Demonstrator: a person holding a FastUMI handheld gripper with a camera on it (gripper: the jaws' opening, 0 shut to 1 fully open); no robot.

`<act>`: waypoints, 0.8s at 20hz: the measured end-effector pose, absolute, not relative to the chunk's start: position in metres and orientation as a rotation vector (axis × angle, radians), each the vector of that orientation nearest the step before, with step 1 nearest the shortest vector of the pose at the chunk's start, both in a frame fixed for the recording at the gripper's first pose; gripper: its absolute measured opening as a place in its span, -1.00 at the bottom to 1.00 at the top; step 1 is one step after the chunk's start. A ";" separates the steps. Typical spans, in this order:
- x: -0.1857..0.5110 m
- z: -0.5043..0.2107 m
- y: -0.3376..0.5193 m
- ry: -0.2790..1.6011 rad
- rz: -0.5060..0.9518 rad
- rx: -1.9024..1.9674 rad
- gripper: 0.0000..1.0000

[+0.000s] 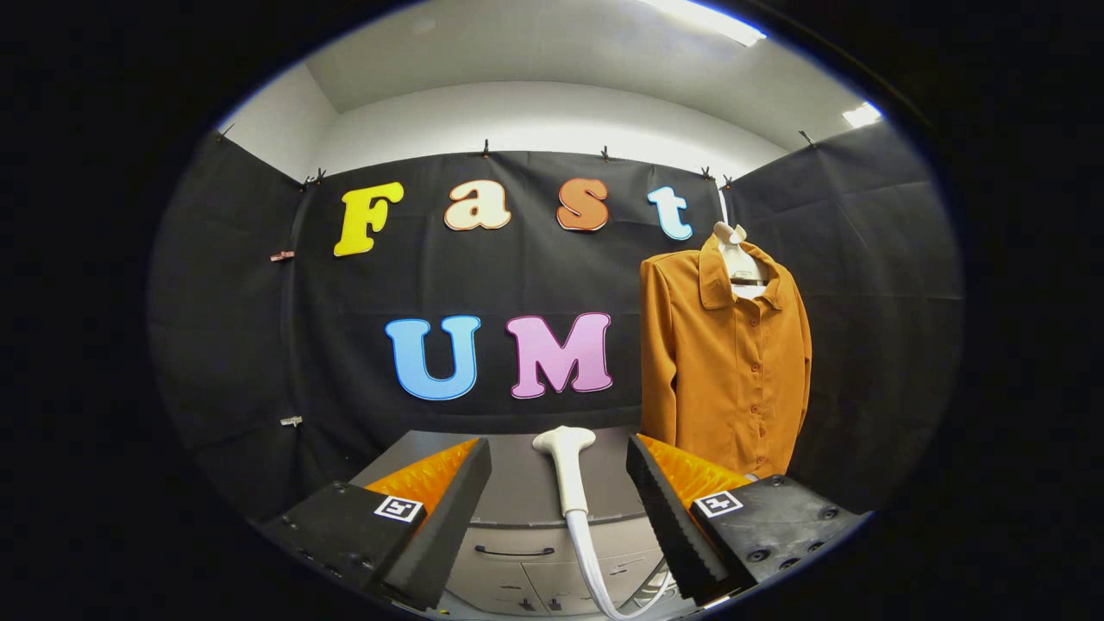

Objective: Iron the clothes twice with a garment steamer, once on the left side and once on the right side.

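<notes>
the gripper hangs in front of a grey cabinet, its two fingers spread wide apart and pressing on nothing. each finger base carries a small square black-and-white marker.

between the fingers, touching neither, the white steamer head stands upright on the grey cabinet top, its broad nozzle end uppermost. a white ribbed hose runs from the bottom of the handle, down past the cabinet's front edge and curves off toward the right finger's base.

below the top, the cabinet front shows a drawer with a thin dark handle and further panels beneath it.

beyond the right finger, past the far edge of the cabinet top, an orange-brown shirt hangs on a pale hanger. it faces forward, collar open, a row of buttons running down its front, both long sleeves falling straight at its sides. its lower hem drops behind the right finger.

behind everything, black cloth lines the booth on three sides, pinned along its upper edge with small clips; two more clips sit on the left panel. above the cloth are a white wall and a ceiling with bright strip lights.
</notes>
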State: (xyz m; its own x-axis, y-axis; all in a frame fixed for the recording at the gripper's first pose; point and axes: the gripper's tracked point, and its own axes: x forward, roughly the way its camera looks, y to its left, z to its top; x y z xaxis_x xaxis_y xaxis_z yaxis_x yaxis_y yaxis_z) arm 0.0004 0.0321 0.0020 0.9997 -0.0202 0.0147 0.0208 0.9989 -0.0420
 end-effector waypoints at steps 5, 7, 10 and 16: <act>0.010 -0.007 0.039 0.011 -0.044 -0.040 0.96; 0.018 -0.013 0.039 0.031 -0.049 -0.044 0.96; 0.038 -0.018 0.039 0.047 -0.044 -0.046 0.96; 0.112 -0.044 0.028 0.123 -0.024 -0.042 0.96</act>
State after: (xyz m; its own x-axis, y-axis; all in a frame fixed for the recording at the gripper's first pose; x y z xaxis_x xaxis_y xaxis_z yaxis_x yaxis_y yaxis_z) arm 0.1122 0.0284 -0.0440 0.9922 -0.0260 -0.1218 0.0209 0.9989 -0.0431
